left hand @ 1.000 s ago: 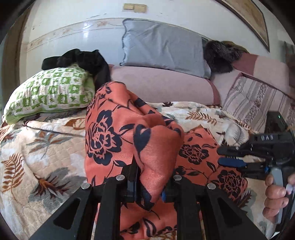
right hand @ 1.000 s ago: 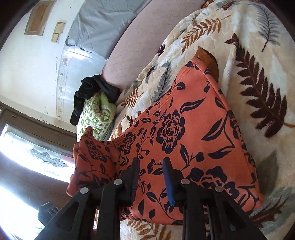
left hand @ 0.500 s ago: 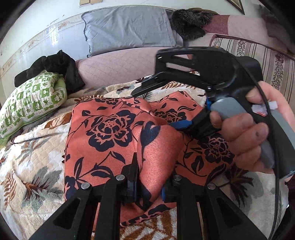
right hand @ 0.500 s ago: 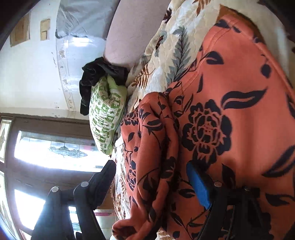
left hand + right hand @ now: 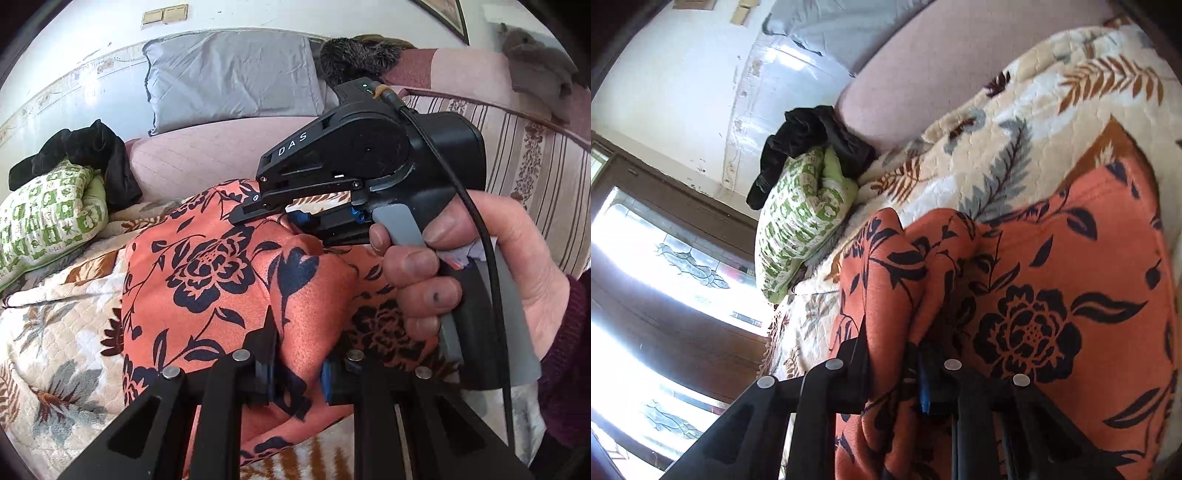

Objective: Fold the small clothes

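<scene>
Orange floral garment (image 5: 221, 280) at frame centre, on the leaf-print quilt (image 5: 55, 354). Left gripper (image 5: 297, 363) fingers pinch a raised fold; right gripper (image 5: 892, 363) fingers likewise pinch bunched fabric.

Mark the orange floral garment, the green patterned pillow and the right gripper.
orange floral garment (image 5: 214, 266), left wrist view, on the big dark flower.
green patterned pillow (image 5: 801, 218), right wrist view, on its printed face.
right gripper (image 5: 892, 363), right wrist view, between fingertips pinching a fabric fold.
</scene>
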